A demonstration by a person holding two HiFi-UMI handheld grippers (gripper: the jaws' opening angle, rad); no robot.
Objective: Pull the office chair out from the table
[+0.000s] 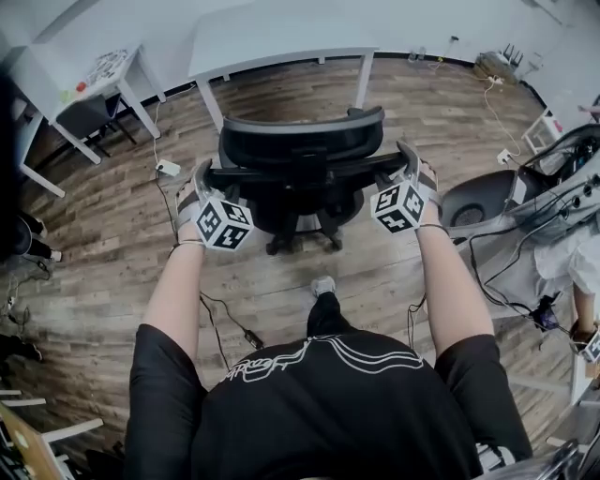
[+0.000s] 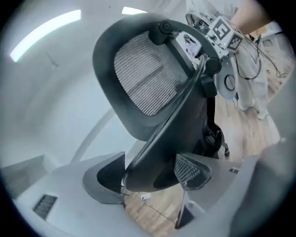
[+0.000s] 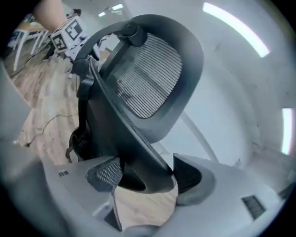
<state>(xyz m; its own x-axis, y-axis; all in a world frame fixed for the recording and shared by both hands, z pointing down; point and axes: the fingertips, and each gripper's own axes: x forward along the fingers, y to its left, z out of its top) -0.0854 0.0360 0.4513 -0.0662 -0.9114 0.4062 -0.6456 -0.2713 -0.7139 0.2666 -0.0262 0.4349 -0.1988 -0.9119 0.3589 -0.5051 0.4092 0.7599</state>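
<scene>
Left gripper, right gripper astride armrests

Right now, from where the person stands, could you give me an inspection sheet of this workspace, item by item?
Surface: wooden plank floor.
Job's things: office chair stands apart from the white table, its back toward the person.
Clutter: small items on a side table.
Grippers: left gripper and right gripper open, each with the chair's dark frame between its jaws.
Cables: loose cable on the floor; a tangle at the right.
Surroundings: white wall behind the table.
</scene>
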